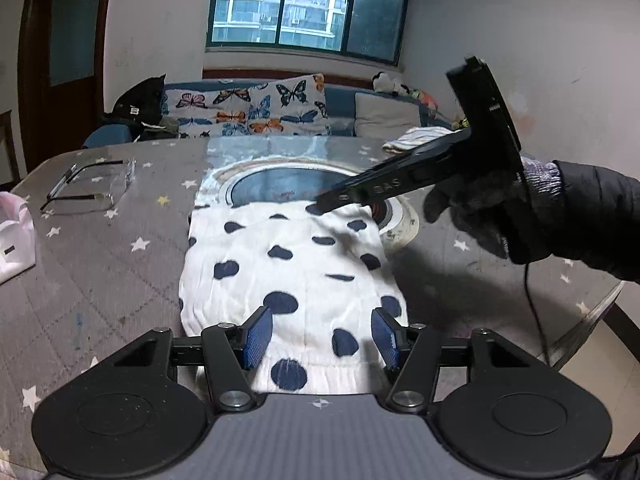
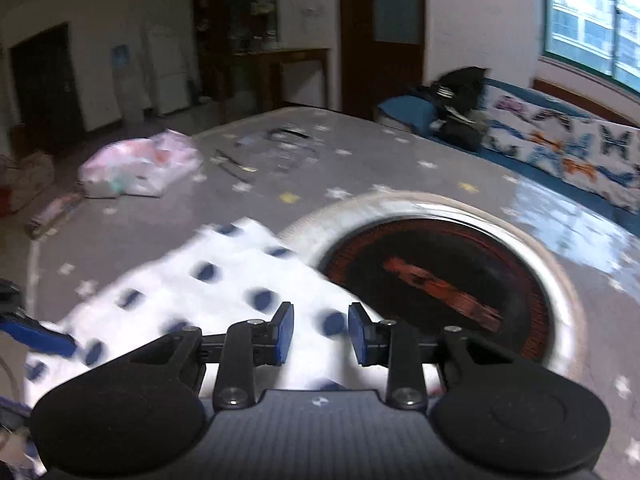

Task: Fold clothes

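One spotted garment [image 1: 296, 276] lies partly folded on the bench [image 1: 120, 248], over its round inset, with more folds left, while my left tongs [image 1: 322, 338] and right tongs [image 2: 320, 338] hover over it, parted and gripping nothing.

- Surface [image 1: 120, 264]: grey star-print cover, round inset [image 1: 280, 186] ahead of left gripper [image 1: 322, 338].
- Spotted garment [image 1: 292, 276] under it.
- Glasses [image 1: 90, 188], bag [image 1: 14, 244] far left.

You see soft, crinkled white cloth with navy spots [image 1: 296, 276] lying on a matt grey star-print tablecloth [image 1: 120, 248] beside a glossy glass disc [image 2: 440, 280] with a shiny metal rim.
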`<state>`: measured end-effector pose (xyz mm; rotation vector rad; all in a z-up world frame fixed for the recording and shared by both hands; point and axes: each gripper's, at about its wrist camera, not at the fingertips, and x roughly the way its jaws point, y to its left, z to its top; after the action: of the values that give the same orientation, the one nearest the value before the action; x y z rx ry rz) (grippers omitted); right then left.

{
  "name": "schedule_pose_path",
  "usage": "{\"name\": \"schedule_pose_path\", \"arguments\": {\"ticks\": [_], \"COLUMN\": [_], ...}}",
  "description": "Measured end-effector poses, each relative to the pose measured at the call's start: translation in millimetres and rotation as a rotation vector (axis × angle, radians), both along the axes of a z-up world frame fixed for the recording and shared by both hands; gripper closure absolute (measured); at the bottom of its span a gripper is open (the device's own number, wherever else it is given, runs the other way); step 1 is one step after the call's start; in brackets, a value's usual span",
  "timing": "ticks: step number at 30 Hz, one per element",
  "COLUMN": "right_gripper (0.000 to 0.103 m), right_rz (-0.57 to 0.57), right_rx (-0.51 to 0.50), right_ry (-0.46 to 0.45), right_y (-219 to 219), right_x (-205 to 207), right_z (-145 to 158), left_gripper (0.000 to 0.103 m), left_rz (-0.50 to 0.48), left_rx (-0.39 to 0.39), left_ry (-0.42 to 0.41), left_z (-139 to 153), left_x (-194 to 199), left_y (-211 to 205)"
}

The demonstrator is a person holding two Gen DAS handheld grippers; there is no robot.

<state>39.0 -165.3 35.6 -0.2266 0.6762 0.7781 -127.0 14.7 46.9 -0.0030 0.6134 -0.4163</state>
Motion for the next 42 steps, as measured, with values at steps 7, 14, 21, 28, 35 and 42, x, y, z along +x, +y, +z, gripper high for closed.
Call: {"name": "schedule_pose_path", "arguments": {"ticks": [7,14,21,28,35,42], "right_gripper": [0.074,0.073,0.073,0.073,0.073,0.073], "right_rz": [0.053,0.003,0.128,0.042,0.145,0.302], "right_rx": [-0.068,-0.051,-0.135,-0.109,-0.107,-0.142], "right_ry": [0.022,0.017,0.024,0.025,0.034,0.043], "right_y": [47,50,97,111,99,92], "right_x": [15,39,38,70,45,-10], "right_z": [-25,-13,-16,-20,0,-13], "left_gripper": [0.044,0.041,0.039,0.038,0.036,0.036], "left_rz": [-0.006,-0.015,-0.018,-0.018,-0.008,0.017], "left_rx": [-0.01,-0.033,-0.063,-0.075,-0.101,-0.112], "left_ry": [0.028,0.035,0.044,0.046,0.025,-0.019], "left_z": [-9,-11,-14,-12,0,17], "left_x": [3,5,8,5,-2,-6], "left_y": [-2,0,3,2,7,15]}}
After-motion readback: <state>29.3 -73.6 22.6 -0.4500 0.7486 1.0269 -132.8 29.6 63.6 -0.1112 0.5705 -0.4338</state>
